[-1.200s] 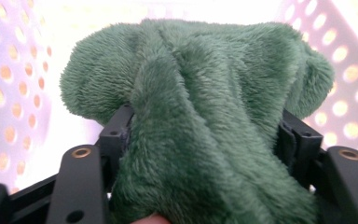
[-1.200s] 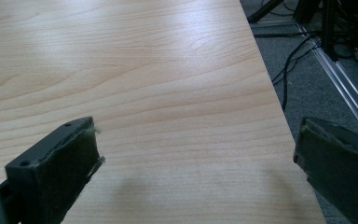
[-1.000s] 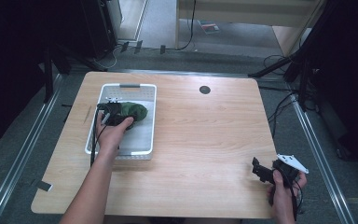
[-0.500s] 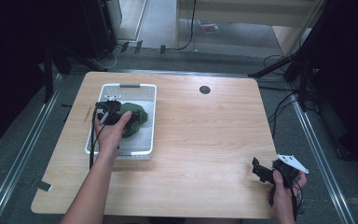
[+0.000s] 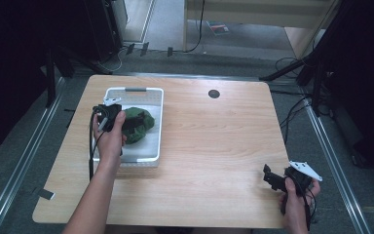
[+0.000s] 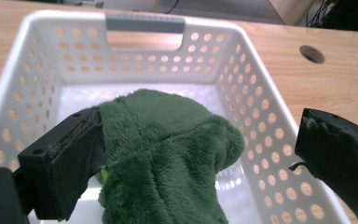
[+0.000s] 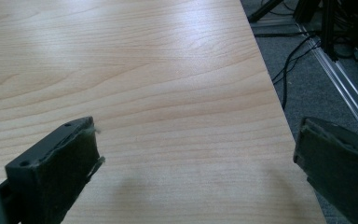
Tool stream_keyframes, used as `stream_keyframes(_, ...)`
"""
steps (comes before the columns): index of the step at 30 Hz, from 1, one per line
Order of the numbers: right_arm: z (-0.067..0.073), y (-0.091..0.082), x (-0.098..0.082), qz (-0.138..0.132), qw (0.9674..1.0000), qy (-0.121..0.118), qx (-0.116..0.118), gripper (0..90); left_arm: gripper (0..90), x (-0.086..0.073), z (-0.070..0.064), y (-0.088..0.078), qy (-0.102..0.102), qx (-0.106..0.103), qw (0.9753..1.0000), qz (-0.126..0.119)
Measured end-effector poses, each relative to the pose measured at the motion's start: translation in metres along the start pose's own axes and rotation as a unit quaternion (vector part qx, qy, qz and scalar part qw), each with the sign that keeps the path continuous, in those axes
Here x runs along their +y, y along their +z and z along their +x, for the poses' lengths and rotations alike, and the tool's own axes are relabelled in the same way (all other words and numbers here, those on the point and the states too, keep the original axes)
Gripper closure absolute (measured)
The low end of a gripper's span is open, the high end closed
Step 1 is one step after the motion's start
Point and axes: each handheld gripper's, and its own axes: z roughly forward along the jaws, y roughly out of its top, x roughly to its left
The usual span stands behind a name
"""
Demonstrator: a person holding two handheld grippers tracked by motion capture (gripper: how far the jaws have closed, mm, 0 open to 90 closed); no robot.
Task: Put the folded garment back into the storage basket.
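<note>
A white perforated basket (image 5: 158,127) stands at the table's left side, and a green plush cloth (image 5: 142,121) lies bunched inside it. My left gripper (image 5: 127,124) reaches into the basket from the left. In the left gripper view the cloth (image 6: 168,144) sits between the wide-apart jaws of that gripper (image 6: 200,128): the left jaw touches it, the right jaw stands clear. That gripper is open. My right gripper (image 5: 269,175) is held near the table's front right corner, and in the right gripper view it (image 7: 196,133) is open over bare wood with nothing between its jaws.
The wooden table (image 5: 214,146) has a round dark cable hole (image 5: 214,93) at its back middle. The basket has a grey handle (image 6: 144,22) on its far rim. Cables and stand legs (image 5: 297,68) lie on the floor beyond the right edge.
The left hand and gripper have shifted slightly left and toward the basket's back. The green cloth now shows more spread beside the jaws. The right gripper has stayed put.
</note>
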Motion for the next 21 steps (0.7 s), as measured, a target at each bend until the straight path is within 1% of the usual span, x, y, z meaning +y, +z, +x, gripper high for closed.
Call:
stream_keyframes(3, 0.0, 0.0, 0.0, -0.001, 1.0, -0.001, -0.001, 0.0, 2.0, 0.001, 0.0, -0.011, 0.009, 0.001, 0.9999, -0.011)
stream_keyframes(5, 0.0, 0.0, 0.0, -0.001, 1.0, -0.001, -0.001, 0.0, 1.9, -0.001, -0.001, -0.018, 0.013, -0.003, 0.9998, -0.017)
stream_keyframes(7, 0.0, 0.0, 0.0, -0.001, 1.0, -0.001, -0.001, 0.0, 1.1, -0.003, 0.0, -0.025, 0.022, -0.006, 0.9994, -0.025)
stream_keyframes(11, 0.0, 0.0, 0.0, -0.001, 1.0, -0.001, -0.003, 0.0, 1.0, -0.007, 0.005, -0.041, 0.021, -0.008, 0.9989, -0.042)
stream_keyframes(14, 0.0, 0.0, 0.0, -0.001, 1.0, -0.003, -0.003, 0.0, 0.9, -0.012, 0.009, -0.049, 0.023, -0.009, 0.9985, -0.049)
stream_keyframes(17, 0.001, 0.0, 0.0, -0.001, 1.0, -0.003, -0.003, 0.0, 0.9, -0.018, 0.014, -0.056, 0.024, -0.011, 0.9984, -0.05)
stream_keyframes(19, 0.001, 0.0, 0.0, -0.001, 1.0, -0.003, -0.003, 0.0, 0.5, -0.023, 0.019, -0.061, 0.02, -0.014, 0.9983, -0.053)
stream_keyframes(21, 0.001, 0.0, 0.0, -0.001, 1.0, -0.003, -0.003, 0.0, 0.0, -0.027, 0.025, -0.067, 0.014, -0.014, 0.998, -0.06)
